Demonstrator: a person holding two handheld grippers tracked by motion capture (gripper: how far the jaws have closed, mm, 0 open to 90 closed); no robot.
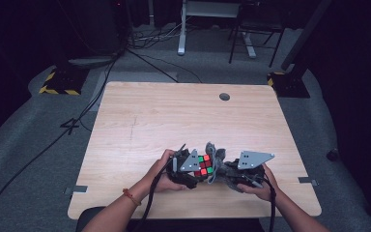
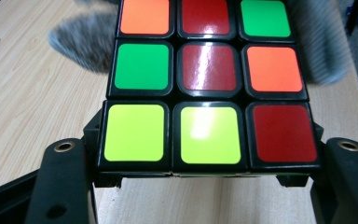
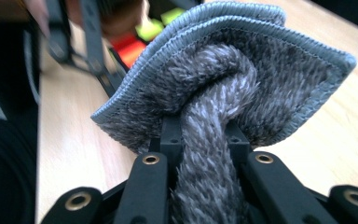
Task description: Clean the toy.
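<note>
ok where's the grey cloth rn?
Grey cloth is pinched in the right gripper, near the table's front edge in the high view, right beside the puzzle cube the left gripper holds.

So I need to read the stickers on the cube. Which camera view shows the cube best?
The left gripper view: the cube sits close up between the left tongs, one whole face sharp. The high view shows the cube small, partly under a grey plate. The right gripper view shows a blurred corner behind the grey cloth.
</note>
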